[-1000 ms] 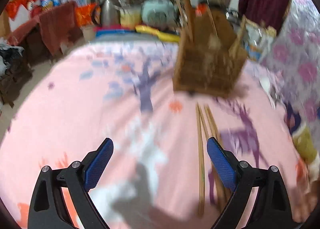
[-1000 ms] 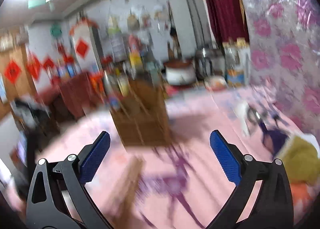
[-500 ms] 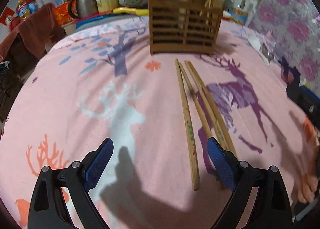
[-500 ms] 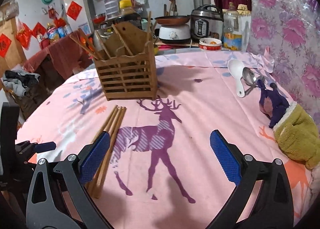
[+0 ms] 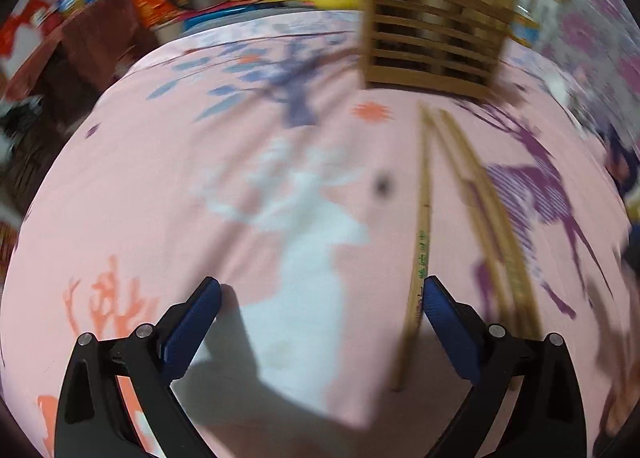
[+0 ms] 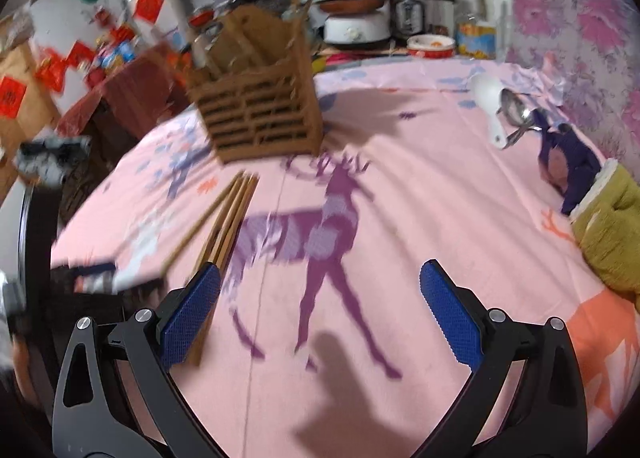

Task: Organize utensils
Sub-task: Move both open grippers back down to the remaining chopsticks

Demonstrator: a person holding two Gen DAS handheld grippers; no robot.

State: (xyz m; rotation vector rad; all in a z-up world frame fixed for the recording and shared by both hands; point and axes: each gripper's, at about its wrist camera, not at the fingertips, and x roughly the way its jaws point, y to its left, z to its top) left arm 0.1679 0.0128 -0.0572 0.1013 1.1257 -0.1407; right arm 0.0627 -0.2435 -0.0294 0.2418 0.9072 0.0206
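Beside the chopsticks (image 5: pixel 421 254), left tongs (image 5: pixel 320 300) are opening, empty.

Left claw (image 5: pixel 318 300) low over a round tabletop (image 5: pixel 160 186) in pink cloth printed with white and purple deer; jaws opening, blue pads wide apart, nothing between them. One long bamboo chopstick with green lettering (image 5: pixel 421 242) flat on the cloth, its near part just inside the right pad. Bundle of further bamboo chopsticks (image 5: pixel 492 218) lying to its right, tips converging toward a slatted wooden utensil holder (image 5: pixel 434 42) at the far side. Picture blurred throughout.
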